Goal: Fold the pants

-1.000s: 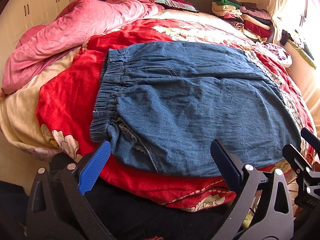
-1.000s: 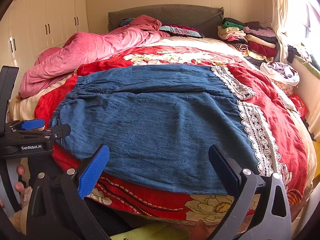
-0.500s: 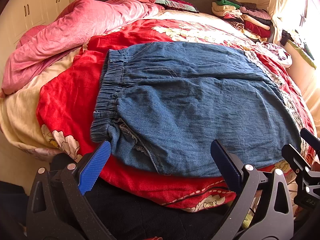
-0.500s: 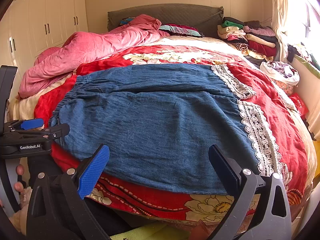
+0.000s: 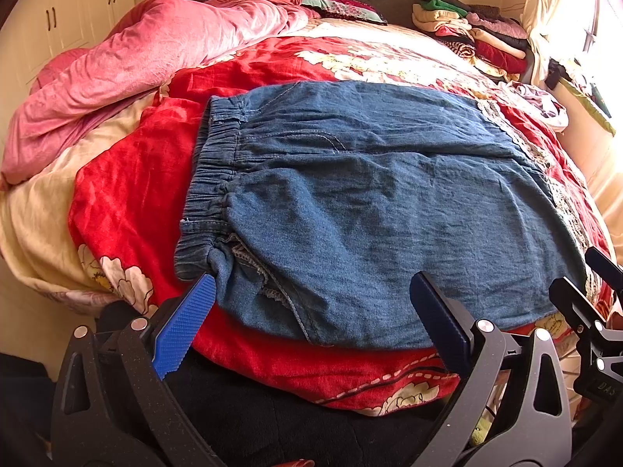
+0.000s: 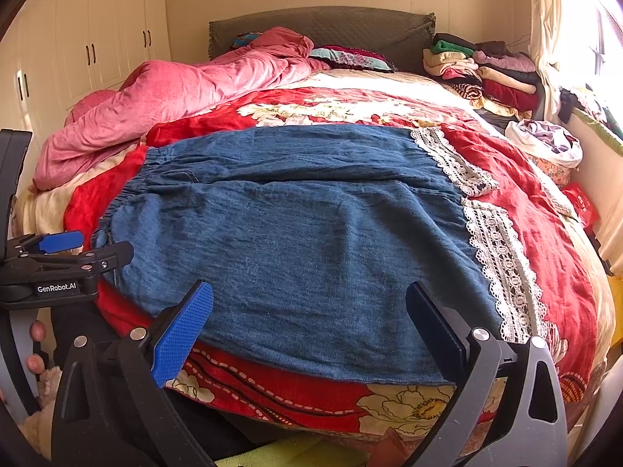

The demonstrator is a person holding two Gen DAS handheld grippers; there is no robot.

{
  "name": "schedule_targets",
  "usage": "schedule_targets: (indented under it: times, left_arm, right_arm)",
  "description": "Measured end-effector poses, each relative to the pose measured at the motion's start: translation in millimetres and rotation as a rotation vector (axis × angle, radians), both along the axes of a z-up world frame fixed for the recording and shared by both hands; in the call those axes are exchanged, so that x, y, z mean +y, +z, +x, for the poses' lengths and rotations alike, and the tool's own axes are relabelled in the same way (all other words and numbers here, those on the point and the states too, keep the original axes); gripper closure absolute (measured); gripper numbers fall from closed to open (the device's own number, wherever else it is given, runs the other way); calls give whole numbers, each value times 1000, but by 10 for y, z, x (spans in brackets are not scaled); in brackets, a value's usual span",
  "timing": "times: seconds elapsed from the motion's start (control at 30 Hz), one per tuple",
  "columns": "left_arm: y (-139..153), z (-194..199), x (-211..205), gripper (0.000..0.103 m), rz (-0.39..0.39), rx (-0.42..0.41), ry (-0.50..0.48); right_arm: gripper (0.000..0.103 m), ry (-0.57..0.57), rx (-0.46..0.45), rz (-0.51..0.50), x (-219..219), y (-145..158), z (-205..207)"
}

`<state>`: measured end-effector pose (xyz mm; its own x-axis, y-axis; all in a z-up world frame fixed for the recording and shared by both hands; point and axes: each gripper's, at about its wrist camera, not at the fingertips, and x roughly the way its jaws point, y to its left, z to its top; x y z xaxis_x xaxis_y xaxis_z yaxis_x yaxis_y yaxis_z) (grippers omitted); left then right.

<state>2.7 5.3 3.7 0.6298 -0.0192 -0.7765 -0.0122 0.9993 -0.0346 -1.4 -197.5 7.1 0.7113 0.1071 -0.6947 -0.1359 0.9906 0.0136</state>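
Observation:
Blue denim pants (image 5: 370, 202) lie flat across the red floral bedspread, elastic waistband (image 5: 210, 179) to the left, lace-trimmed leg hems (image 6: 498, 249) to the right. One leg is folded over the other. My left gripper (image 5: 311, 311) is open and empty at the near edge, just off the waistband corner. My right gripper (image 6: 307, 315) is open and empty at the near edge, toward the hem end. The left gripper also shows in the right wrist view (image 6: 58, 260), and the right gripper shows at the right edge of the left wrist view (image 5: 584, 303).
A pink duvet (image 6: 175, 93) is heaped at the back left. A stack of folded clothes (image 6: 483, 70) sits at the back right by the headboard (image 6: 323, 27). A loose bundle of cloth (image 6: 545, 140) lies near the window side. White wardrobes (image 6: 85, 50) stand at left.
Both grippers have drifted very slightly; the pants have not moved and nothing was grasped.

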Motion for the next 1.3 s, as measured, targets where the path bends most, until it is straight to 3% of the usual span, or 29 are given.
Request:
schedule_targets:
  times: [0.47, 0.8, 1.3]
  left_arm:
    - [-15, 298, 239, 9, -26, 9, 37]
    - [11, 684, 704, 9, -44, 20, 112]
    - [-64, 1547, 1267, 9, -70, 88, 142]
  right_arm:
    - [4, 71, -15, -9, 196, 74, 331]
    - [4, 156, 10, -2, 352, 137, 987]
    - [4, 299, 48, -129, 727, 65, 2090]
